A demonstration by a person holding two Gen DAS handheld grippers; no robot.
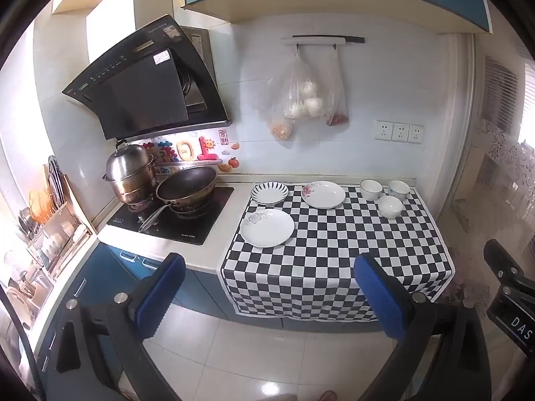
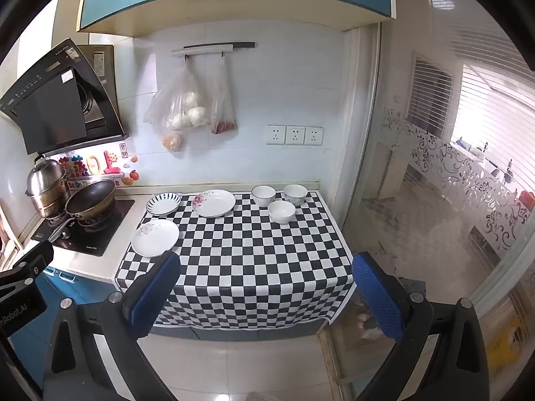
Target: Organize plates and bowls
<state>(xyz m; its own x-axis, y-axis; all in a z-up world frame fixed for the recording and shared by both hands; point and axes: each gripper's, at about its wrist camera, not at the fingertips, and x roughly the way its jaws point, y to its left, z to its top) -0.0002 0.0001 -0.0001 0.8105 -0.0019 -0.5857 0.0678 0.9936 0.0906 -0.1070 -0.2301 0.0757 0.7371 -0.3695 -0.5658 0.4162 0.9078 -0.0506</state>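
Three plates lie on the checkered cloth: a white plate with a grey flower at the near left, a striped-rim plate behind it, and a pink-flower plate at the back middle. Three white bowls cluster at the back right. The same plates and bowls show in the right wrist view. My left gripper is open and empty, well in front of the counter. My right gripper is open and empty, also back from the counter.
A wok and a steel steamer pot sit on the stove left of the cloth. A dish rack stands at the far left. Plastic bags hang on the wall. A glass partition borders the counter's right side.
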